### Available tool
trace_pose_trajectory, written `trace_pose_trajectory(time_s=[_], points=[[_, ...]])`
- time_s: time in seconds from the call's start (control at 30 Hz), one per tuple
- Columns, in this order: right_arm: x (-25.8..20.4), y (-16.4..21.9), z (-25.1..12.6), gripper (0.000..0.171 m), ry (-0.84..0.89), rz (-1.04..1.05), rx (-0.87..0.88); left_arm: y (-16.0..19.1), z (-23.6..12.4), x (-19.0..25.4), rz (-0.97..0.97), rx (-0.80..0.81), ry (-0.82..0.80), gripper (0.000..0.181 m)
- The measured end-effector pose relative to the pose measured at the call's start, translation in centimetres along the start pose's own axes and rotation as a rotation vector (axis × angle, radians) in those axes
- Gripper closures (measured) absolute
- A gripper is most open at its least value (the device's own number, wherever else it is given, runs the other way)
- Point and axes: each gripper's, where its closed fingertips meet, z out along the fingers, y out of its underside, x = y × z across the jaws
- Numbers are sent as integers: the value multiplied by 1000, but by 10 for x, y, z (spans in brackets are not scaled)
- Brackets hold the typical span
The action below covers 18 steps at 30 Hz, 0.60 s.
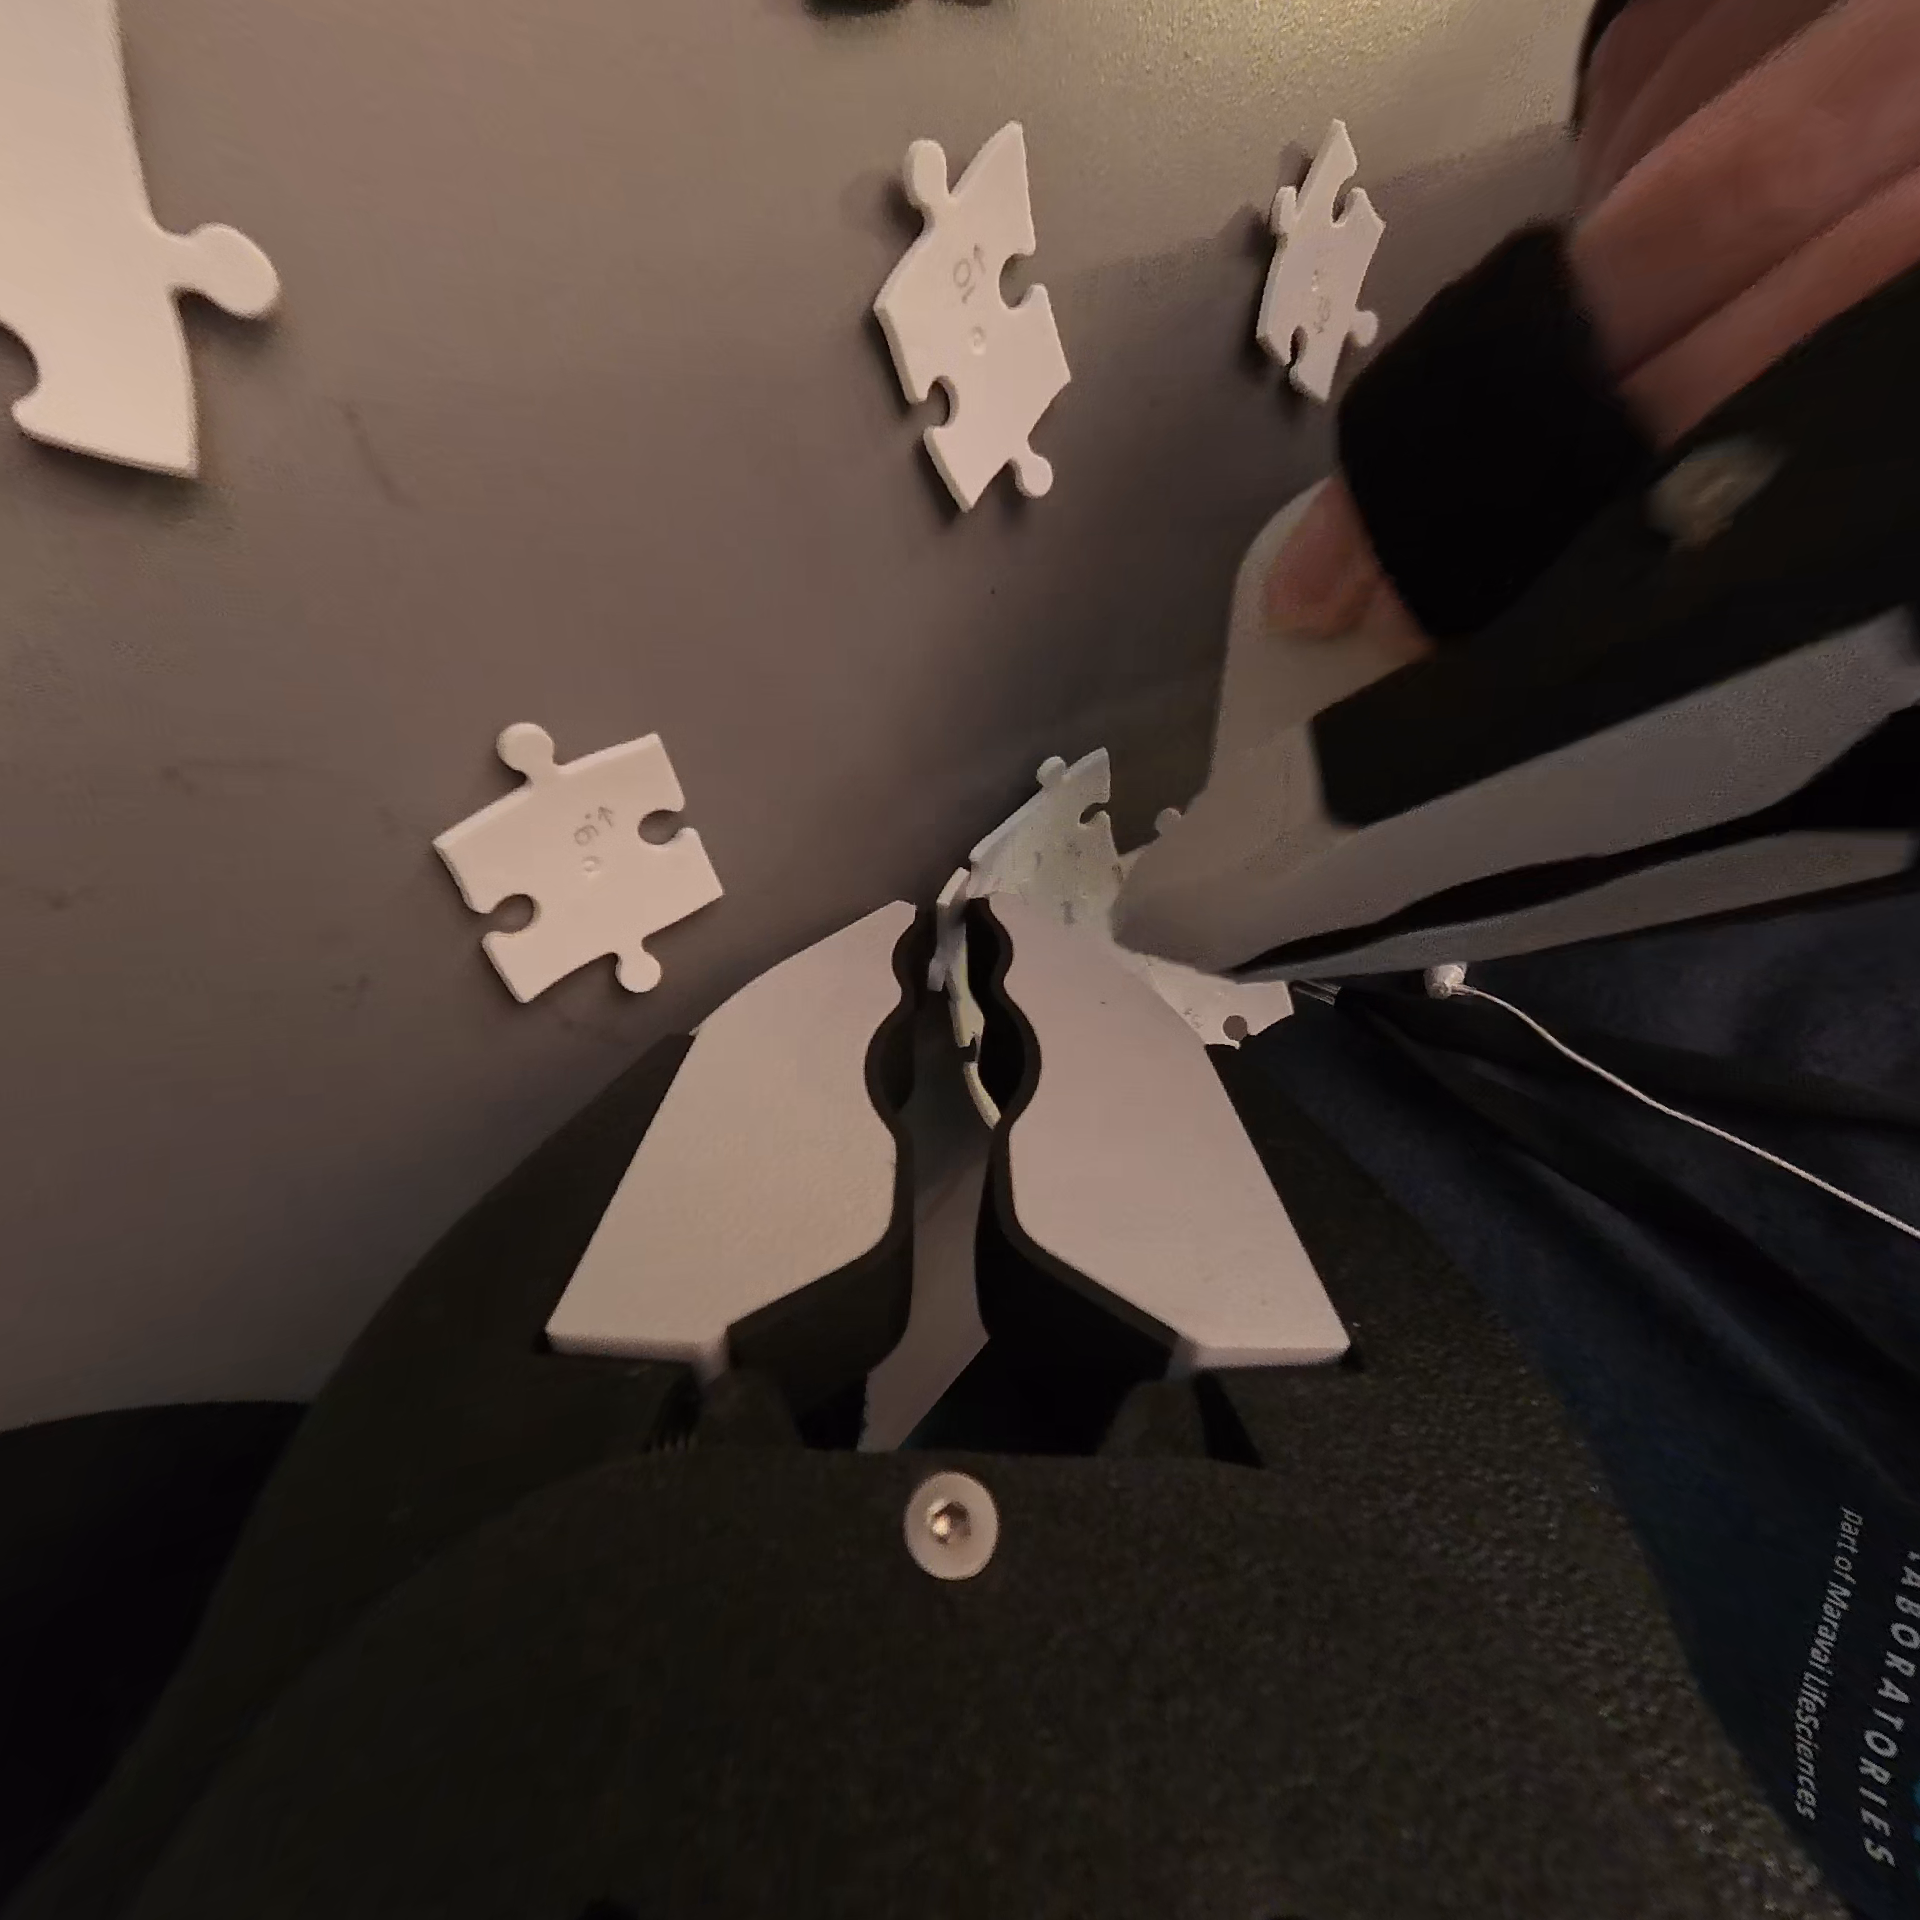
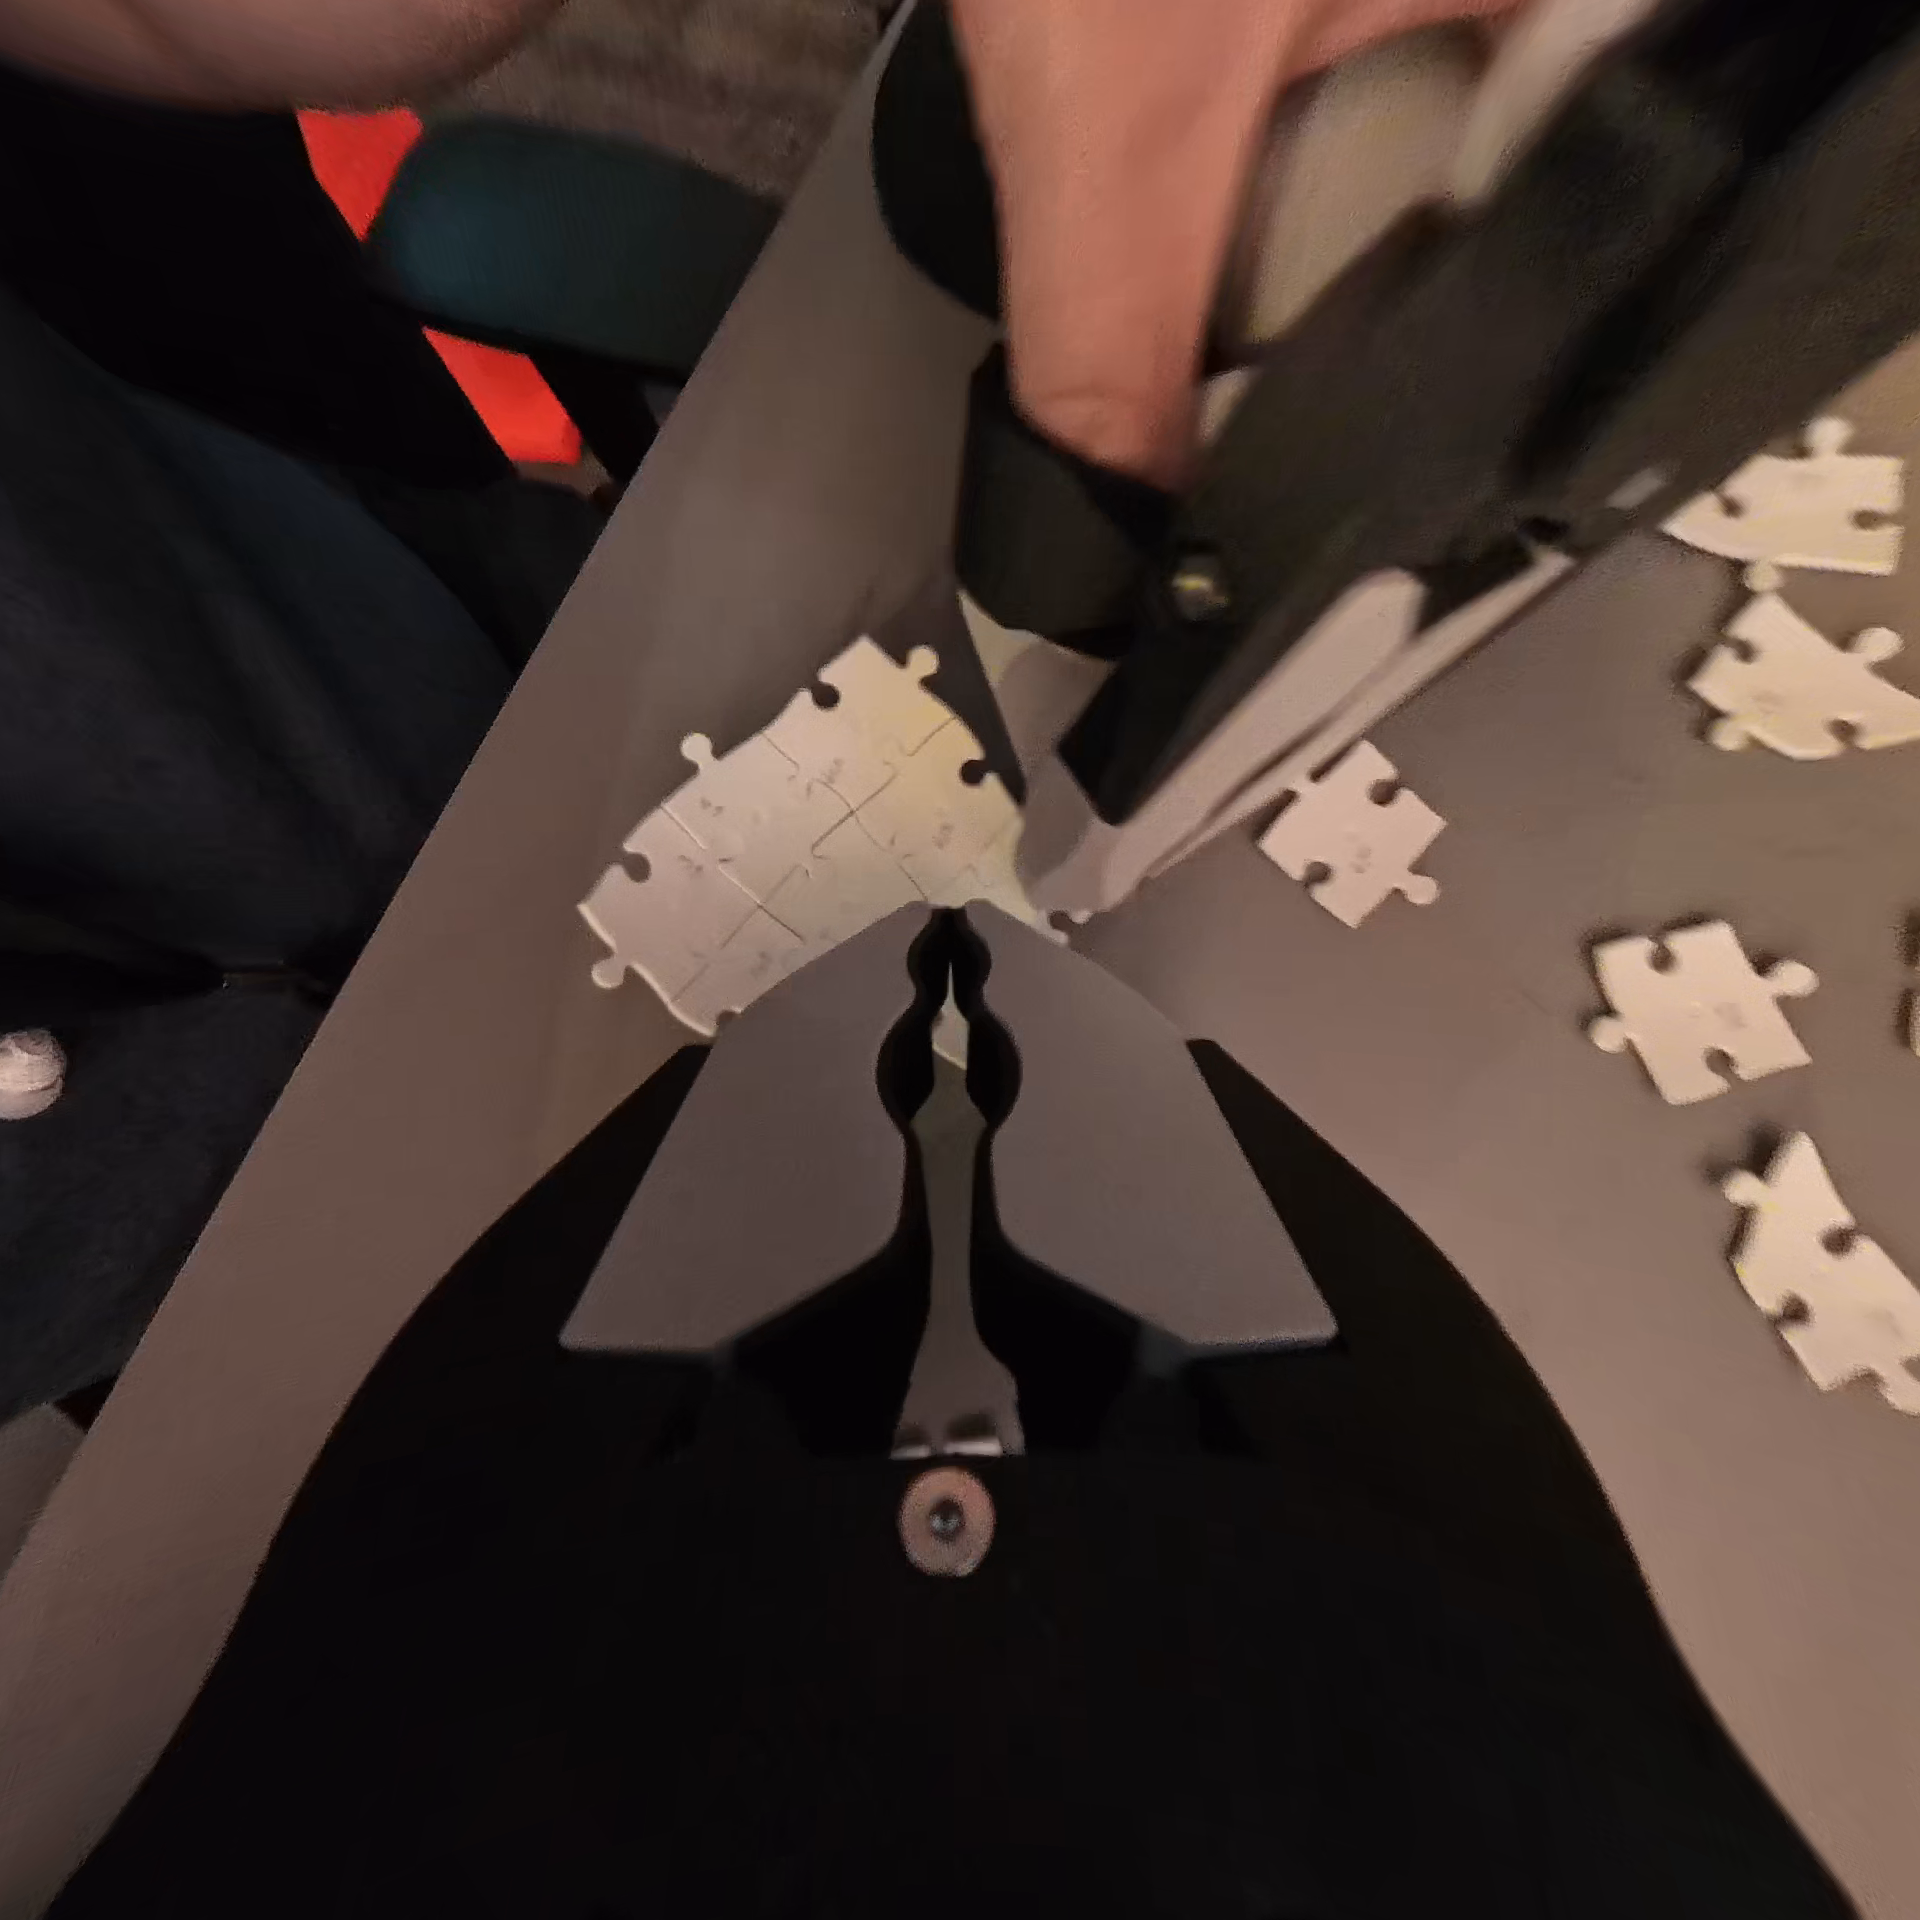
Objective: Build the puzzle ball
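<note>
The left gripper (image 1: 951, 935) is clamped on one edge of a joined patch (image 2: 800, 831) of white pieces, which sits in the air over the near edge of the grey bench (image 1: 623, 582). The right gripper (image 2: 951, 935) is pinched down at the patch's neighbouring edge; whether it grips the patch itself or a single piece being fitted there I cannot tell, since the tips meet in a blur. The step in hand looks like seating or steadying a joint at that corner. To do it well, hold the left grip firm and still as the anchor, and let the right do the small work: line tab to notch, then press along the curve of the patch, not flat across it, as the patch is already bowed. Twisting the two grippers against each other would likely pop the earlier joints. Loose pieces (image 1: 577, 862) lie flat on the bench beyond, well apart from each other, ready for the next pick.
</note>
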Motion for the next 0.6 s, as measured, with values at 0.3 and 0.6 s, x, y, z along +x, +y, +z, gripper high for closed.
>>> trace_pose_trajectory(time_s=[0.3,0.6], points=[[8,17,13,170,47,-34,-86,0,0,0,-4,-14,-12,175],[11,20,15,170,66,-31,-97,-1,0,-1,-29,-30,-10,175]])
